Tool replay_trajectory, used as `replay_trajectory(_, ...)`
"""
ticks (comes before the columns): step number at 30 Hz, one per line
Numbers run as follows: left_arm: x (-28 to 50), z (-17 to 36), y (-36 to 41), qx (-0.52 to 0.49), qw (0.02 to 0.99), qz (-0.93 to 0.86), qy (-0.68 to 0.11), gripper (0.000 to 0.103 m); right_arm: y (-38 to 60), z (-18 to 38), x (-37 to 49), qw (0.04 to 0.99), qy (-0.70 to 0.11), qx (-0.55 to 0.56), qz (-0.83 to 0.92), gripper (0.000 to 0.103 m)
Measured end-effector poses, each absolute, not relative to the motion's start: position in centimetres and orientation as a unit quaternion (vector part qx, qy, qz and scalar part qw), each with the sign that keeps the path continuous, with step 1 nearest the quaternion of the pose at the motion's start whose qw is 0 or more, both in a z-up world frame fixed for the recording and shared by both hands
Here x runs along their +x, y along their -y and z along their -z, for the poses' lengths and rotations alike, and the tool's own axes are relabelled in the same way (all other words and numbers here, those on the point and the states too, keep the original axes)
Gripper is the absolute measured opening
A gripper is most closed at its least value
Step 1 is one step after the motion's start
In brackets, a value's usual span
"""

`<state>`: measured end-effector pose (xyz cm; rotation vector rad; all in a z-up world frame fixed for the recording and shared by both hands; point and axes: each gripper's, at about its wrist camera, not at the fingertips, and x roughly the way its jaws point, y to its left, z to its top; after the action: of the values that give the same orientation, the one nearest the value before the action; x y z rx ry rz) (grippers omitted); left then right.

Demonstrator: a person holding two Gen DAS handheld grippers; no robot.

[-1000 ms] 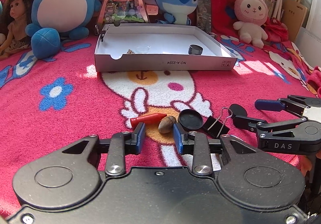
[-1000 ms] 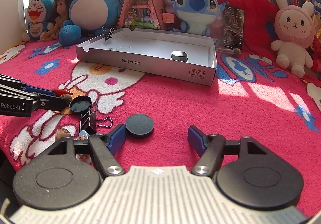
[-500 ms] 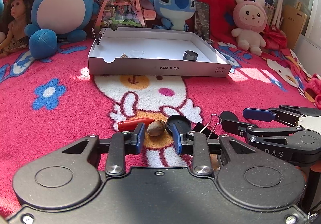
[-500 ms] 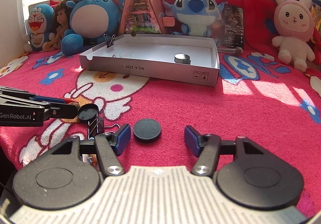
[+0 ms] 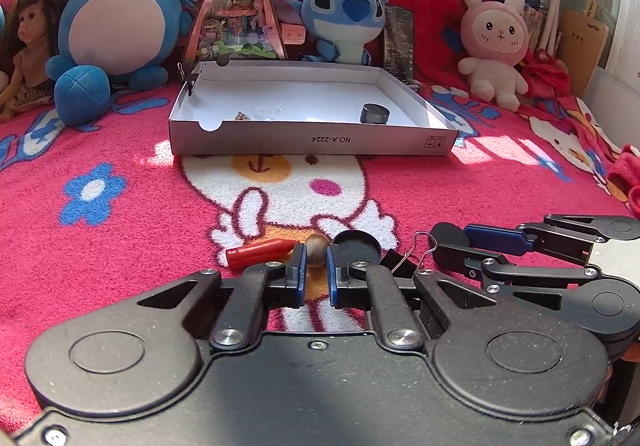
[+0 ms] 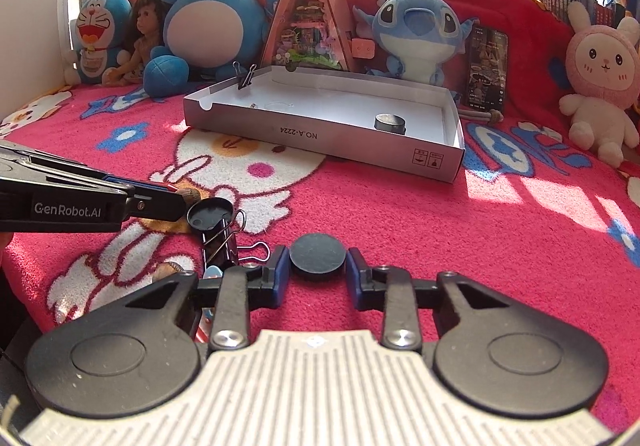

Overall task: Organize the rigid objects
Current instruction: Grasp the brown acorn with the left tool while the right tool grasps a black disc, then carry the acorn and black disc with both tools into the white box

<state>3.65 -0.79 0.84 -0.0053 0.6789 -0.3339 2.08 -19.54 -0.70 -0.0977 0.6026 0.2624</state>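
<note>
My left gripper (image 5: 316,262) is shut on a small brown nut (image 5: 315,254) lying on the red blanket; its blue pads press the nut's two sides. A red tube (image 5: 258,252) lies just left of it and a black round lid (image 5: 357,247) just right. My right gripper (image 6: 317,263) is shut on a flat black disc (image 6: 317,253), also on the blanket. A black binder clip (image 6: 222,244) lies left of the disc. Farther back sits the white cardboard box lid (image 5: 312,140), which holds a dark round cap (image 5: 375,113), a clear dish and a small bit.
Plush toys, a doll, a triangular display case (image 5: 239,2) and a phone (image 5: 398,40) line the back behind the box. A binder clip (image 6: 245,75) is clamped on the box's far left corner. Bookshelves and a red basket stand beyond.
Both grippers closed: the left jaws came together on the nut, the right jaws narrowed from wide apart onto the black disc. Both hands edged slightly forward toward their objects.
</note>
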Motion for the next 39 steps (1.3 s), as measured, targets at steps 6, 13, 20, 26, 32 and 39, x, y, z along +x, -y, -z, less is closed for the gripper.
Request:
replay_trajectory(6,4.1,-0.5,0.9,-0.003,0.929,0.16,-0.335,0.015,19.9,0.6,2.2,0.946,-0.295,-0.046,-0.124,0.036)
replay_trajectory(13,4.9,-0.1,1.2,-0.004,0.928,0.161,-0.335,0.017,20.1,0.9,2.3,0.945,-0.302,-0.034,-0.123,0.037)
replay_trajectory(20,4.7,0.1,1.2,-0.008,0.931,0.158,-0.33,0.016,19.7,1.2,2.3,0.943,-0.303,-0.051,-0.124,0.035)
replay_trajectory(26,4.4,-1.1,0.7,-0.012,0.934,0.16,-0.32,0.016,19.9,0.8,2.2,0.944,-0.301,-0.047,-0.129,0.035)
replay_trajectory(32,5.9,-3.2,-0.1,-0.01,0.938,0.155,-0.31,0.016,20.6,-0.6,3.3,0.949,-0.29,-0.036,-0.117,0.035)
replay_trajectory(39,9.4,-5.4,-1.1,-0.019,0.939,0.146,-0.311,0.016,22.6,-3.6,7.7,0.949,-0.302,0.005,-0.091,0.035)
